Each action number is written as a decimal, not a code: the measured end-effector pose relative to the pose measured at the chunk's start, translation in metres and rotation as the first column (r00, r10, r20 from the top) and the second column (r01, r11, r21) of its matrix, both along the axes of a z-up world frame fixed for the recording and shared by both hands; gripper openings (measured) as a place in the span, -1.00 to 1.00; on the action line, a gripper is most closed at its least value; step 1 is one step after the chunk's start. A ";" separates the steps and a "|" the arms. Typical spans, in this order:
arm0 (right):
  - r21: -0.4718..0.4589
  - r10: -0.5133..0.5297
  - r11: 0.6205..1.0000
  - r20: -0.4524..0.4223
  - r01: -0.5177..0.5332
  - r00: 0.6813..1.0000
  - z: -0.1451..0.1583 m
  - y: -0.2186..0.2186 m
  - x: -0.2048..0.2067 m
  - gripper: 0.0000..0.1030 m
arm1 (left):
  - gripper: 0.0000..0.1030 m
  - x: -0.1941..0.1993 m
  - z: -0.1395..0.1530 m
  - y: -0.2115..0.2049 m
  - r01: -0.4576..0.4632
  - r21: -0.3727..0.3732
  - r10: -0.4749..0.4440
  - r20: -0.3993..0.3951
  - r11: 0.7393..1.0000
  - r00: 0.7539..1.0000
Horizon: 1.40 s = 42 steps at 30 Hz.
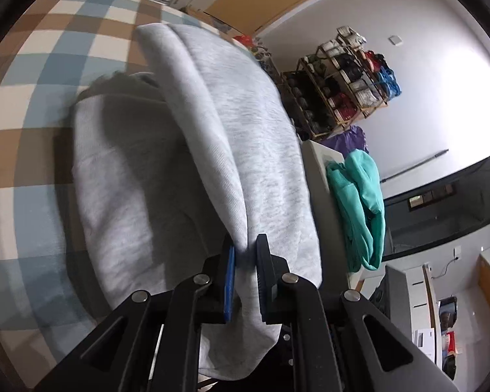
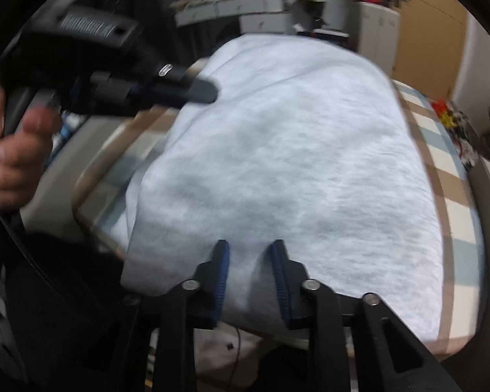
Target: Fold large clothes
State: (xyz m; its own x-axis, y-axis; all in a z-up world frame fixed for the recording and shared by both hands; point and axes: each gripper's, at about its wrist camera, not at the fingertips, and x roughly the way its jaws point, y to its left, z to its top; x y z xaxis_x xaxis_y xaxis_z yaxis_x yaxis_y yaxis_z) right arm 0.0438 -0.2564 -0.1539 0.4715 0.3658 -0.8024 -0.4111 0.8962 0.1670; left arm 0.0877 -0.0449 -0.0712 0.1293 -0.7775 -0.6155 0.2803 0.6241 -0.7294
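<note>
Left wrist view, from left to right: a checked cover (image 1: pixel 32 75) in blue, brown and cream lies over the flat surface that carries the clothes; whether that surface is a bed or a counter cannot be told. On it rests the grey sweatshirt (image 1: pixel 127 176), spread out, with one thick fold of it lifted and running down toward the camera. That fold ends between the fingers of the left gripper (image 1: pixel 246 254), which are drawn nearly together and pinch the cloth, with a blue pad on the left finger. Right of the sweatshirt stands a white edge with a green garment (image 1: pixel 359 202) draped over it. Further back, against the white wall, is a wooden rack (image 1: pixel 336 88) filled with shoes.

Right wrist view is blurred. At the far left a hand (image 2: pixel 9 150) grips the handle of the left gripper (image 2: pixel 202 91), whose dark fingers reach onto the upper left edge of the grey sweatshirt (image 2: pixel 294 163). The sweatshirt fills the middle of the picture, lying on the checked cover (image 2: pixel 454 176), which shows as a strip along its right side and a corner at its left. At the bottom, the near hem lies between the blue-padded fingers of the right gripper (image 2: pixel 251 261). They look slightly apart in the blur, with a ridge of cloth bunched between them, and they are clamped on it.
</note>
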 end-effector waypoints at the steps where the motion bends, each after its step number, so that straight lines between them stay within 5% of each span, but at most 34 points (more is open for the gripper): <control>1: 0.006 0.017 1.000 -0.027 -0.017 0.999 -0.006 0.006 0.000 -0.99 | -0.86 0.002 -0.005 0.006 -0.002 -0.013 0.002 -0.017 1.000 1.000; 5: -0.038 0.009 0.999 -0.027 -0.010 1.000 -0.024 0.022 -0.004 -0.99 | -0.64 0.010 -0.020 0.002 -0.025 -0.024 0.022 -0.095 0.999 0.995; 7: 0.013 -0.007 1.000 -0.056 0.008 0.998 -0.023 0.016 -0.001 -0.99 | 0.07 0.009 -0.025 -0.003 0.014 -0.064 -0.023 -0.139 0.998 0.990; 9: 0.102 -0.024 0.994 -0.104 0.034 0.994 -0.025 0.003 0.002 -0.99 | 0.22 0.006 -0.023 -0.008 0.049 -0.116 -0.066 -0.144 0.992 0.987; 12: 0.210 -0.037 0.975 -0.164 0.071 0.986 -0.026 -0.013 0.007 -0.99 | 0.41 0.004 -0.020 -0.030 0.104 -0.046 -0.108 -0.105 0.994 0.989; 14: 0.261 -0.038 0.962 -0.178 0.084 0.983 -0.023 -0.023 0.004 -0.99 | 0.31 0.002 -0.027 -0.045 0.138 0.009 -0.137 -0.076 0.990 0.988; 15: 0.285 -0.038 0.954 -0.181 0.090 0.983 -0.020 -0.029 0.002 -0.99 | 0.02 0.002 -0.029 -0.046 0.139 0.021 -0.137 -0.070 0.990 0.988; 16: 0.315 -0.047 0.943 -0.188 0.106 0.981 -0.016 -0.038 -0.002 -0.97 | -0.58 0.000 -0.032 -0.049 0.148 0.017 -0.146 -0.068 0.989 0.987; 19: 0.407 -0.085 0.900 -0.188 0.157 0.978 -0.002 -0.076 -0.017 -0.92 | -0.79 -0.004 -0.026 -0.046 0.152 0.005 -0.152 -0.059 0.988 0.987; 21: 0.459 -0.158 0.862 -0.161 0.216 0.974 0.012 -0.109 -0.026 -0.87 | -0.83 -0.007 -0.014 -0.045 0.152 0.013 -0.152 -0.037 0.988 0.988; 24: 0.483 -0.297 0.813 -0.137 0.325 0.945 0.019 -0.147 -0.034 -0.37 | -0.85 -0.012 0.015 -0.049 0.144 0.021 -0.144 -0.008 0.989 0.990; 26: 0.500 -0.295 0.801 -0.151 0.330 0.943 0.017 -0.155 -0.031 -0.38 | -0.85 -0.016 0.038 -0.053 0.144 0.027 -0.145 0.036 0.989 0.989; 31: 0.431 -0.265 0.857 -0.101 0.282 0.959 0.022 -0.124 -0.032 -0.38 | -0.85 -0.017 0.077 -0.048 0.123 0.094 -0.131 0.085 0.988 0.988; 38: 0.294 -0.206 0.929 -0.089 0.223 0.975 0.015 -0.067 -0.018 -0.37 | -0.87 -0.004 0.033 -0.008 0.034 0.183 -0.041 0.036 0.983 0.998; 42: 0.200 -0.191 0.958 -0.100 0.207 0.977 0.005 -0.044 -0.011 -0.36 | -0.97 0.009 -0.026 0.021 -0.059 0.254 0.073 -0.046 0.965 0.996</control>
State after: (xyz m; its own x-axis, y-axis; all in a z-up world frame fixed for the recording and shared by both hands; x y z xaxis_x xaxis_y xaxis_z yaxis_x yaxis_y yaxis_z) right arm 0.0332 -0.3008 -0.1488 0.4903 0.4336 -0.7560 -0.2062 0.9005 0.3827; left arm 0.0971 -0.0236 -0.0968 0.1359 -0.5867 -0.7983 0.1968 0.8057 -0.5587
